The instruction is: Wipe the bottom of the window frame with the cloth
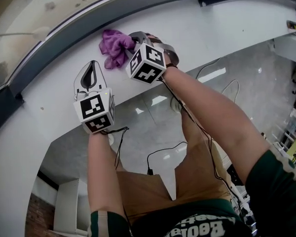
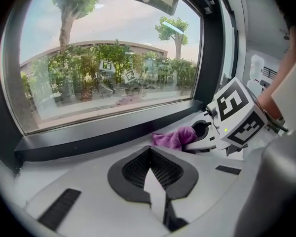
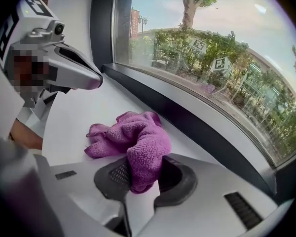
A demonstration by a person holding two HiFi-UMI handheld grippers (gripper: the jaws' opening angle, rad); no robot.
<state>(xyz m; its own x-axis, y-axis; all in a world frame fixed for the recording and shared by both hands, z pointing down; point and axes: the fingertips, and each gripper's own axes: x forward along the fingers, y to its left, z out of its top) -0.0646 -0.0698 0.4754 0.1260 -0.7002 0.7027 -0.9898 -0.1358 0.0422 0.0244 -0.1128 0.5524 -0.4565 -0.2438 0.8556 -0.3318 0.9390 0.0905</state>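
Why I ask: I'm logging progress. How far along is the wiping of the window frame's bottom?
Done: the right tongs are shut on the purple cloth. In hand: the cloth's loose end lies on the white sill, apart from the dark frame bottom. The left tongs are shut and empty. Left: bringing the cloth to the frame and wiping along it. No wiped stretch can be told from here.

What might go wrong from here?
1. The right gripper pinches only one fold of the cloth; the rest trails bunched and may pull free.
2. The cloth lies on the white sill, not the dark frame, so a stroke may miss it.
3. The left gripper, close by, may block the stroke.
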